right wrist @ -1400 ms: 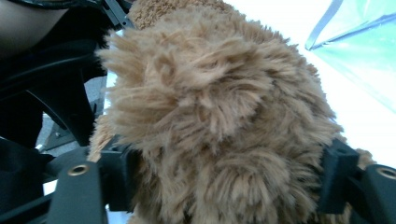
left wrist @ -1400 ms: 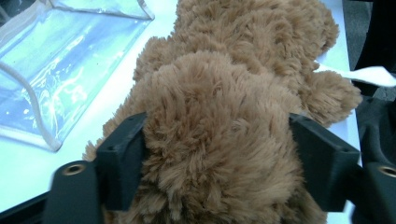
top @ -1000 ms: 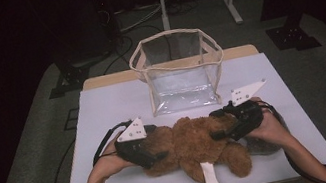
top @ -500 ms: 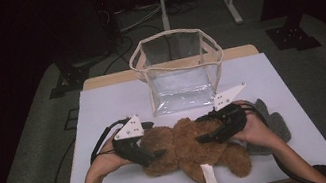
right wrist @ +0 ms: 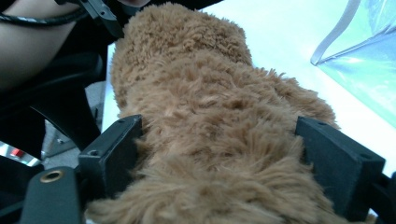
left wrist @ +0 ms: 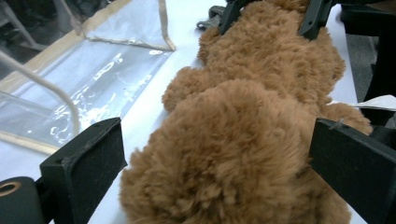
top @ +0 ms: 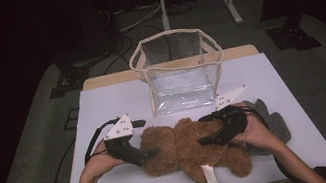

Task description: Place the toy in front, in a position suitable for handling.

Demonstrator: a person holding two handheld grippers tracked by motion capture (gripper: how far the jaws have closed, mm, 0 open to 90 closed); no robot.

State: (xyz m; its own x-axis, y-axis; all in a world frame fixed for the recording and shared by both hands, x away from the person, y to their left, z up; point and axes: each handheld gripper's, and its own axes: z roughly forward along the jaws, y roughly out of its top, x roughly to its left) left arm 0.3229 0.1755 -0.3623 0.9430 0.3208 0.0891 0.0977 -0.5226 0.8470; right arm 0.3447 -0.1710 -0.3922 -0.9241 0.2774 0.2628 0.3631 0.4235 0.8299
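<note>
A brown teddy bear (top: 191,147) lies on the white table (top: 112,100) near its front edge, a white tag (top: 210,177) sticking out below. My left gripper (top: 151,135) straddles the bear's left end (left wrist: 224,154); its jaws have just been opening, the fur lies between them, and a thin gap shows at the left pad (left wrist: 88,163). My right gripper (top: 202,130) straddles the bear's right part (right wrist: 219,140). Its jaws have just been opening too, and the fur only brushes both pads (right wrist: 112,149). Both grippers, left (left wrist: 217,128) and right (right wrist: 218,122), stand wide.
A clear plastic bag (top: 178,76) with cream trim stands upright behind the bear, mouth up. A grey plush item (top: 271,125) lies by the right hand. In the left gripper view the bag (left wrist: 93,88) is left of the bear. Dark floor and a stand lie beyond.
The right gripper has moved left and down onto the bear, uncovering the grey item behind it. The left gripper has stayed at the bear's left end.
</note>
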